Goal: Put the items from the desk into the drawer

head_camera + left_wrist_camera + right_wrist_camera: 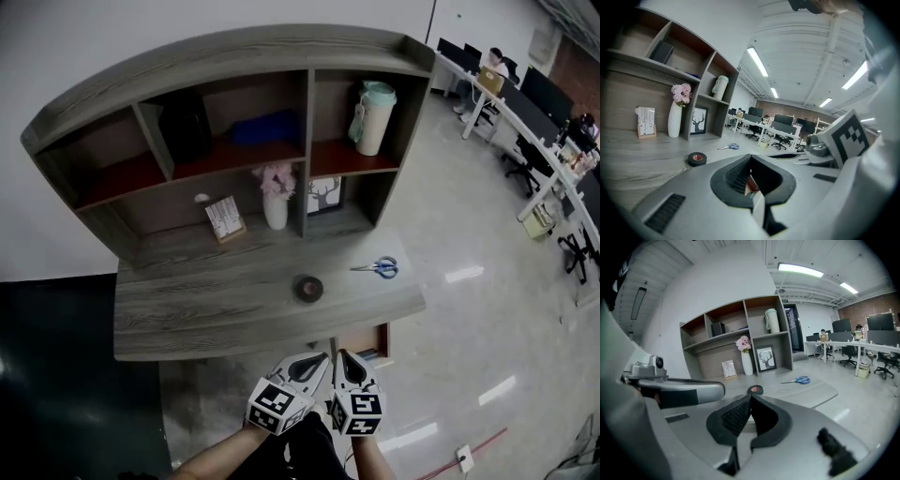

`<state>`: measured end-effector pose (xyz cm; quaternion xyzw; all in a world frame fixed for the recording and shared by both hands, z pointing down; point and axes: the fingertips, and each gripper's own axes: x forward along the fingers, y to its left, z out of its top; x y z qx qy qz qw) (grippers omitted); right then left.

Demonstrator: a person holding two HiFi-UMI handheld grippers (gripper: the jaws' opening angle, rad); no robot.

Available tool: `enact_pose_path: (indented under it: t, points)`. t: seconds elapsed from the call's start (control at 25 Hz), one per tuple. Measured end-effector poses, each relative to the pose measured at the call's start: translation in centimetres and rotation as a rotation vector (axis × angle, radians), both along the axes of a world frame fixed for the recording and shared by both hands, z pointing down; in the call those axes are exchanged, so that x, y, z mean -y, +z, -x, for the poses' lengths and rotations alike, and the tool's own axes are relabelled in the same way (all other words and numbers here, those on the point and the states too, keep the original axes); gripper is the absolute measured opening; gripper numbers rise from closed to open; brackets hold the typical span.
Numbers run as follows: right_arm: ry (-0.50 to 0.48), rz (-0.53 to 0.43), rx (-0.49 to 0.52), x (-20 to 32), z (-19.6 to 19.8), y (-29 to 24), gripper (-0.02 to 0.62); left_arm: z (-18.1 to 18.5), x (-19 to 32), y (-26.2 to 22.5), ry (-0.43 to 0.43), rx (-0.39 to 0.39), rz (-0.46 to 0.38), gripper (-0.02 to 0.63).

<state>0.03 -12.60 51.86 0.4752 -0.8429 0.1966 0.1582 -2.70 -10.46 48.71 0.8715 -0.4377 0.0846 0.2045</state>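
Head view: both grippers low in frame, side by side in front of the grey wood-grain desk (206,309), not over it. Left gripper (317,360) has its fingers together, nothing between them, confirmed in left gripper view. Right gripper (343,357) also has fingers pressed together and empty, per right gripper view.

Task items are on the desktop: black tape roll (307,288) near the middle front, blue-handled scissors (378,268) to its right, well apart from both grippers. Wooden drawer (367,340) sits partly open under the desk's right front edge, just beyond the right gripper.

Back of desk: white vase with pink flowers (276,202), framed deer picture (324,195) beside it, pale green lidded jug (375,117) on the shelf above.
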Motion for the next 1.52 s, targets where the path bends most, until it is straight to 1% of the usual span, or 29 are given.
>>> enact_pose_path:
  t: [0.12,0.24,0.32,0.48,0.6,0.84,1.04,1.28,1.52]
  points:
    - [-0.013,-0.002,-0.003,-0.2,0.4,-0.7,0.012,0.3,-0.3,-1.1,-0.002,-0.008,-0.022,0.009]
    - [-0.018,-0.014,-0.005,-0.5,0.4,-1.4,0.012,0.9,-0.5,-2.0,-0.025,-0.033,-0.028,0.009]
    - [-0.019,-0.02,-0.004,-0.6,0.3,-1.7,0.012,1.3,-0.4,-2.2,-0.04,-0.03,-0.034,0.009]
    - [-0.028,-0.009,0.008,-0.6,0.4,-1.5,0.012,2.2,0.1,-2.3,-0.071,-0.042,-0.025,0.009]
    - [-0.037,0.006,0.019,-0.5,0.6,-1.1,0.012,2.5,0.2,-2.3,-0.077,-0.031,-0.028,0.009]
    - [-0.059,-0.006,0.017,0.0,1.8,-1.5,0.012,3.4,0.3,-2.0,-0.092,-0.015,-0.021,0.009]
    - [-0.084,-0.016,0.038,0.4,2.9,-1.6,0.012,4.1,0.5,-1.7,-0.1,-0.006,-0.016,0.009]
    - [-0.061,0.0,0.012,1.6,3.0,-0.9,0.014,5.5,1.1,-1.0,-0.131,0.004,-0.007,0.009]
    - [-0.082,0.007,-0.009,2.5,3.8,-0.4,0.014,6.7,2.1,-0.6,-0.16,0.003,-0.001,0.009]
